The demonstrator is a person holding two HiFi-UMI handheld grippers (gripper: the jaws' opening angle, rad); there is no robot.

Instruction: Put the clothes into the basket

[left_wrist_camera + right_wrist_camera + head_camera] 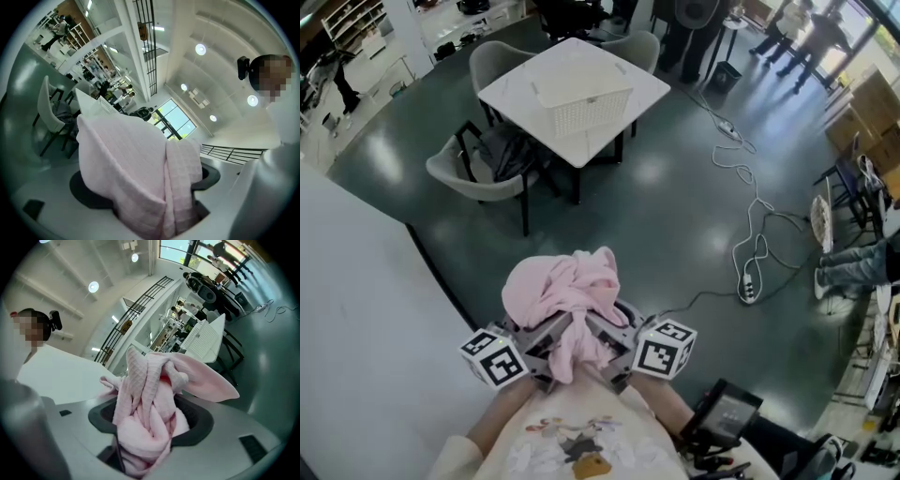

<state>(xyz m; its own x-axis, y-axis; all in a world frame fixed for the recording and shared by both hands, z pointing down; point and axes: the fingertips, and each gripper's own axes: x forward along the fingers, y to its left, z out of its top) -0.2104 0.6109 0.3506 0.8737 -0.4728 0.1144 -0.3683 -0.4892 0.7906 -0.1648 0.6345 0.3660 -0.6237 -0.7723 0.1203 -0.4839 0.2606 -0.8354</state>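
Between two grippers (pixel 536 345) (pixel 617 339), one pink cloth (pixel 567 291), one basket (pixel 581 101)

The cloth (pixel 567 295) is pale pink with a fine waffle-grid weave. The basket (pixel 581 105) and the surface (pixel 511 86) are both white, the basket's walls finely latticed. The floor (pixel 656 234) is glossy dark grey-green, and the marker cubes (pixel 664 347) carry black-and-white square patterns.

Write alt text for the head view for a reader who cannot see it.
A pink cloth is bunched between the left gripper and right gripper, both closed on it. Ahead across the dark floor, a white basket sits on a white table.
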